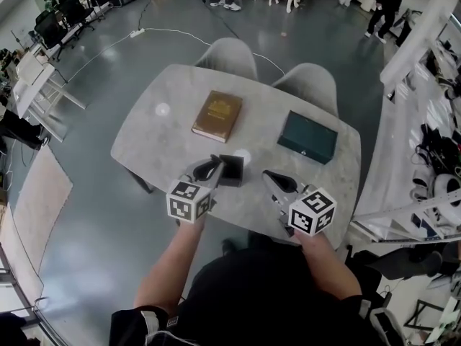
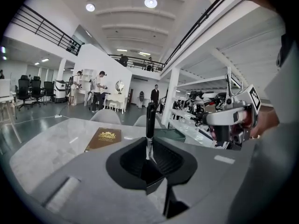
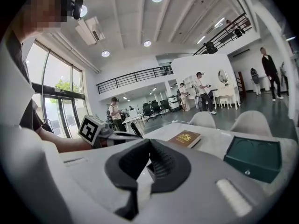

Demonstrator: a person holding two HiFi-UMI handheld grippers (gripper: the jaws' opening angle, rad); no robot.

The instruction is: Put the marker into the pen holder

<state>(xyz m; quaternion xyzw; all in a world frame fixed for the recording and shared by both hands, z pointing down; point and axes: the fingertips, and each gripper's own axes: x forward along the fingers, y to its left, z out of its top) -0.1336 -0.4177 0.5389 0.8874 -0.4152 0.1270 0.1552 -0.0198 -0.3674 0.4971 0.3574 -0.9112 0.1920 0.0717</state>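
Observation:
A black marker (image 2: pixel 150 118) stands upright between the jaws of my left gripper (image 2: pixel 148 146), which is shut on its lower, lighter part. In the head view the left gripper (image 1: pixel 215 166) sits at the table's near edge. Its tips are right beside the black square pen holder (image 1: pixel 231 170), on that holder's left. My right gripper (image 1: pixel 268 175) rests to the right of the holder with a small gap between them. In its own view the right gripper (image 3: pixel 149 146) has its pads touching at the tips and nothing held. The left gripper's marker cube (image 3: pixel 92 129) shows at the left of that view.
A brown book (image 1: pixel 217 115) lies mid-table and a dark green box (image 1: pixel 307 137) sits to its right, on the grey marble table (image 1: pixel 151 139). Two grey chairs (image 1: pixel 229 55) stand at the far side. People and office furniture are farther off.

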